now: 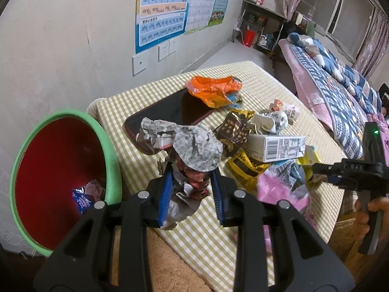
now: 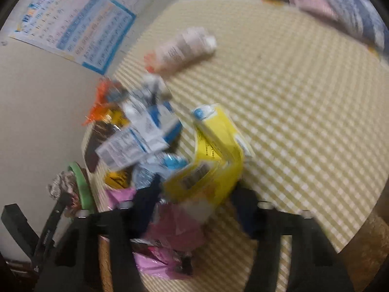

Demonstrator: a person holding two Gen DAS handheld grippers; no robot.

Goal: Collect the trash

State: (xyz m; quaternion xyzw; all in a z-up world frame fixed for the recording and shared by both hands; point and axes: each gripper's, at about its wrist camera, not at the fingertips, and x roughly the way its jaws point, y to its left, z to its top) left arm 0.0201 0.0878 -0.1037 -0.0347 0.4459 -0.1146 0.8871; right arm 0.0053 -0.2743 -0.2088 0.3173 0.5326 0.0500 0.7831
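My left gripper (image 1: 192, 194) is shut on a crumpled newspaper wad (image 1: 194, 150) and holds it above the table's near corner, right of the bin (image 1: 111, 160). The bin is green-rimmed and red inside, with a blue wrapper (image 1: 81, 200) at the bottom. In the blurred right wrist view my right gripper (image 2: 194, 209) straddles a pink wrapper (image 2: 175, 226) and a yellow packet (image 2: 214, 160); its jaws stand apart. The right gripper also shows in the left wrist view (image 1: 350, 172) by the pink wrapper (image 1: 282, 187).
On the checked tablecloth (image 1: 255, 77) lie a phone (image 1: 170, 114), an orange bag (image 1: 214, 90), a brown packet (image 1: 233, 129), a white carton (image 1: 274, 146) and crumpled paper cups (image 1: 279, 114). A small bottle (image 2: 184, 46) lies farther off. A bed (image 1: 335, 77) stands to the right.
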